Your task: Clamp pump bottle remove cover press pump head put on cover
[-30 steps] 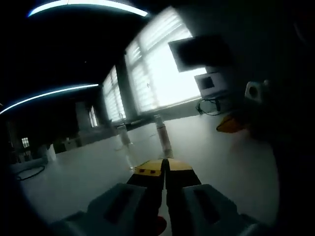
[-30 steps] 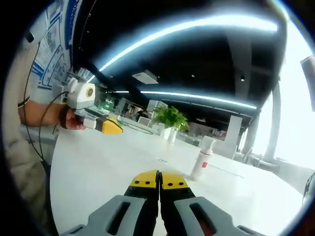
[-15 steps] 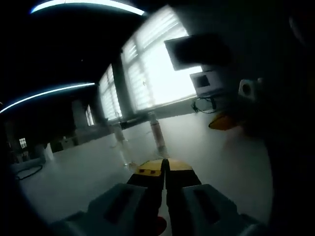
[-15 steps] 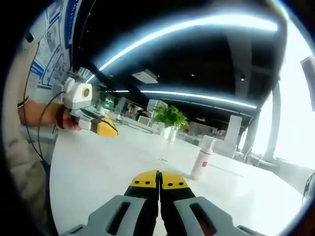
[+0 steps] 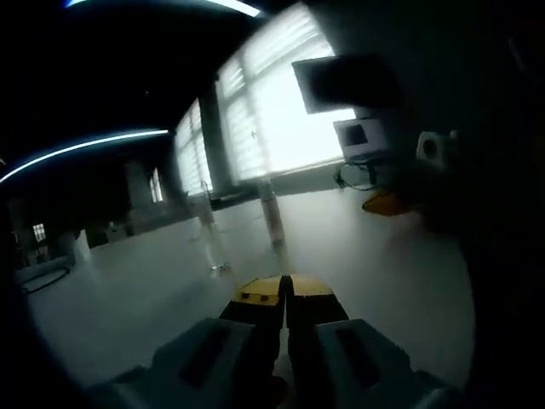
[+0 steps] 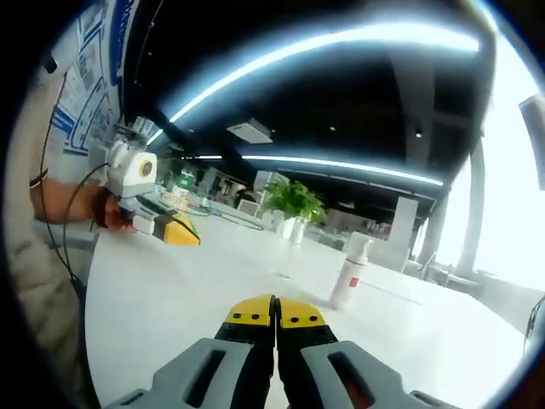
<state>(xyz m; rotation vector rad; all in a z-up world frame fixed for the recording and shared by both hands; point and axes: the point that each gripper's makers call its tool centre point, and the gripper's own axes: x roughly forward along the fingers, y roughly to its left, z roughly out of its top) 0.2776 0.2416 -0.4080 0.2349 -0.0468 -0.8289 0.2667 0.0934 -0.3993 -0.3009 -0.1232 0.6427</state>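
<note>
On the white surface (image 6: 170, 298), well ahead of the right gripper (image 6: 274, 317), the pump bottle (image 6: 349, 274) stands upright with its cover on, untouched. Clamping it well likely means spreading the jaws first, then closing squarely on the bottle's body, low enough not to tip it. Both grippers' jaws are pressed together and hold nothing; the left gripper (image 5: 285, 292) hovers over the surface too. Count: one bottle, two grippers, one potted plant (image 6: 294, 207).

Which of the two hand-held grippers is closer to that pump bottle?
Hard to call; maybe the right gripper, with the pump bottle ahead to its right. The left gripper faces it ahead too.
</note>
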